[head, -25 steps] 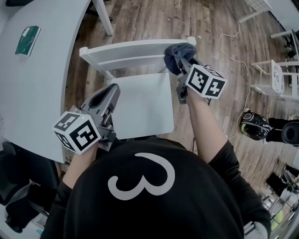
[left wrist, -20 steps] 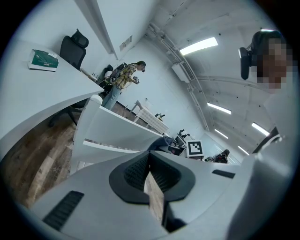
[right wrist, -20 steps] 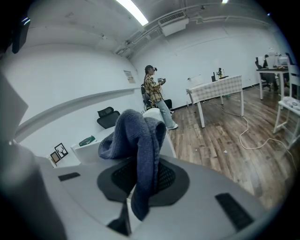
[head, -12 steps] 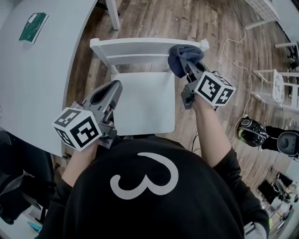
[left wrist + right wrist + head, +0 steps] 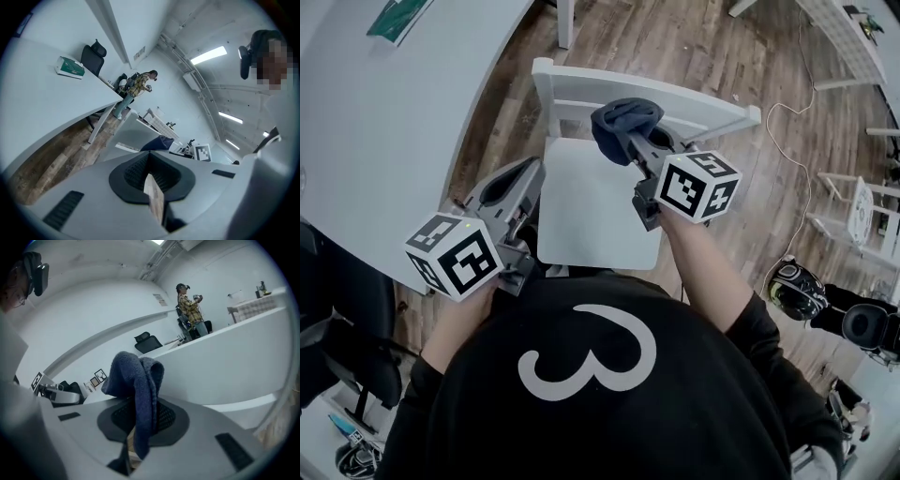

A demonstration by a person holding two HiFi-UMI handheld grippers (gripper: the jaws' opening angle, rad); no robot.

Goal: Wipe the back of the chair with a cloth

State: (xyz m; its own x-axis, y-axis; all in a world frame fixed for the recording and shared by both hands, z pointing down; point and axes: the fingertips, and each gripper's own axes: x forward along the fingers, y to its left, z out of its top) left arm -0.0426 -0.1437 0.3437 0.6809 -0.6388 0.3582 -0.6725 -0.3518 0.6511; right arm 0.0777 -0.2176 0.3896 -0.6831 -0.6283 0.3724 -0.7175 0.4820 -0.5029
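In the head view a white chair stands in front of me, its back rail (image 5: 703, 101) running across the far side of the seat (image 5: 595, 216). A dark blue cloth (image 5: 623, 120) lies bunched against that rail, left of its middle. My right gripper (image 5: 632, 142) is shut on the cloth; in the right gripper view the cloth (image 5: 137, 380) hangs folded between the jaws. My left gripper (image 5: 514, 184) hovers over the seat's left edge with its jaws shut and nothing between them (image 5: 151, 174). From the left gripper view the cloth (image 5: 159, 142) shows beyond the jaws.
A large white table (image 5: 384, 122) with a green packet (image 5: 397, 17) fills the left. A cable (image 5: 799, 112), a black helmet-like object (image 5: 794, 278) and a white rack (image 5: 862, 206) sit on the wood floor to the right. A person (image 5: 189, 305) stands far off.
The right gripper has slid the cloth leftward along the chair's back rail, from its right end to left of the middle. The left gripper has barely moved.
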